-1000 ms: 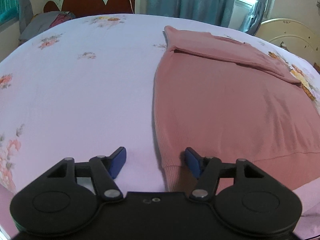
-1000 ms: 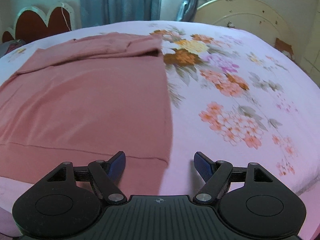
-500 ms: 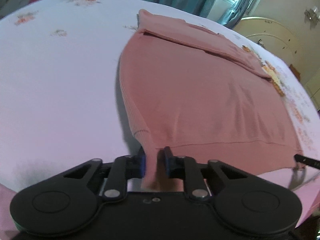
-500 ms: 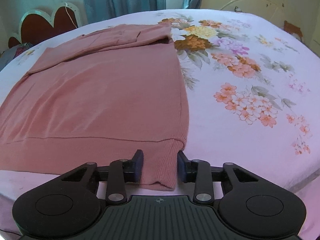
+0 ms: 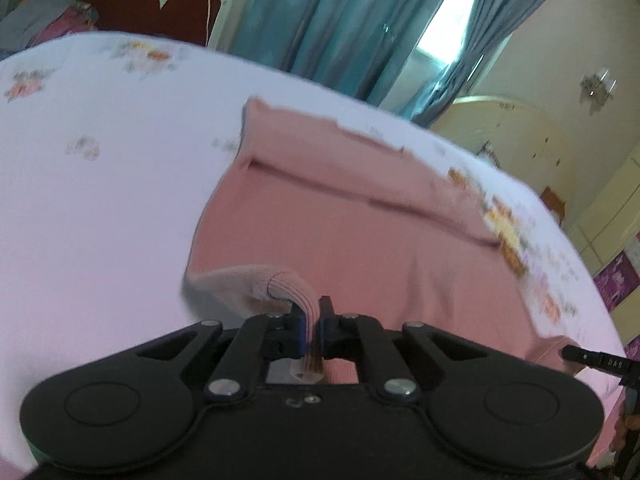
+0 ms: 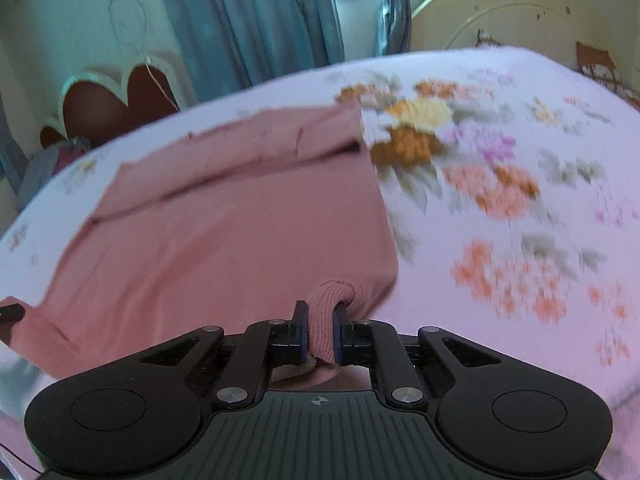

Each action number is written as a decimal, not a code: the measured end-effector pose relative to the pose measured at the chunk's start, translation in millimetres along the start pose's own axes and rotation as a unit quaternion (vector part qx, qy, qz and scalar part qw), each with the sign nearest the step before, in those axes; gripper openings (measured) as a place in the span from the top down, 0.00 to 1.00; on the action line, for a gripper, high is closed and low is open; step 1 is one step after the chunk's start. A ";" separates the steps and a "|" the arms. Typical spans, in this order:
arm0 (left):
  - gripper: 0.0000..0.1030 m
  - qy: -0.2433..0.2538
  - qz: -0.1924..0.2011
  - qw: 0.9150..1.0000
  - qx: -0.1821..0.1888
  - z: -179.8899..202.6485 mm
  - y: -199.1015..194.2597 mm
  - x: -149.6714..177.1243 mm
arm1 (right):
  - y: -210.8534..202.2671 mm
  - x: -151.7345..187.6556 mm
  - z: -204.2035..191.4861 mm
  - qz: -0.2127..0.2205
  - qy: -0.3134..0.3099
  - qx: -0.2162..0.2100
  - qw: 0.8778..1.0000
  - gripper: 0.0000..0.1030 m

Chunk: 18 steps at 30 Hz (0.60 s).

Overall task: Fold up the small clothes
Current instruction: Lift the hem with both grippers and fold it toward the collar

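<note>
A pink knit sweater (image 5: 360,232) lies spread on the bed, sleeves folded across its far end; it also shows in the right wrist view (image 6: 224,232). My left gripper (image 5: 312,326) is shut on the sweater's near left hem corner, lifted and curled back over the body. My right gripper (image 6: 320,330) is shut on the near right hem corner, also lifted off the bed. The right gripper's tip (image 5: 588,358) shows at the right edge of the left wrist view, and the left gripper's tip (image 6: 10,312) at the left edge of the right wrist view.
The bed has a pale pink floral sheet (image 6: 500,200), also in the left wrist view (image 5: 100,200). A scalloped headboard (image 5: 132,0) and a pillow pile (image 5: 44,28) stand at far left, teal curtains (image 5: 340,28) behind, a cream footboard (image 6: 500,16) at far right.
Both grippers closed on the hem corners, then lifted them and carried them forward over the sweater toward its far end. The views are tilted up and blurred by motion.
</note>
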<state>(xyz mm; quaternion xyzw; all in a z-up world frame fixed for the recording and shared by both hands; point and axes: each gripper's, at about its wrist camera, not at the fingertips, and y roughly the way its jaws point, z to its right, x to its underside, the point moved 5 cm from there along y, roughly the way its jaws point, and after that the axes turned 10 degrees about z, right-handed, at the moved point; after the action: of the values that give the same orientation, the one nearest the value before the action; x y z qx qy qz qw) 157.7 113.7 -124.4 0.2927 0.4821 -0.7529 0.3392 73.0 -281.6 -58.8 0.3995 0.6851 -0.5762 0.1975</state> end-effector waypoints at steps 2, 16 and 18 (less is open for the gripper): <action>0.94 0.005 0.014 1.000 0.005 5.5 4.9 -13.8 | 6.4 -15.1 -1.6 0.013 0.002 -0.006 1.000 0.89; 0.95 -0.004 0.078 0.997 -0.007 12.0 87.4 -109.4 | 95.6 -130.4 -1.8 0.089 0.024 -0.017 0.996 0.90; 0.95 -0.006 0.085 0.996 -0.009 13.7 104.5 -121.6 | 114.6 -144.1 -0.9 0.096 0.024 -0.013 0.995 0.90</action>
<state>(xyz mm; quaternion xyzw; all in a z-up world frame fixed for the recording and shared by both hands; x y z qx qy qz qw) 311.8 96.9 -81.2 0.3253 0.4604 -0.7186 0.4072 248.8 -324.9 -25.6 0.4748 0.6554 -0.5358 0.2407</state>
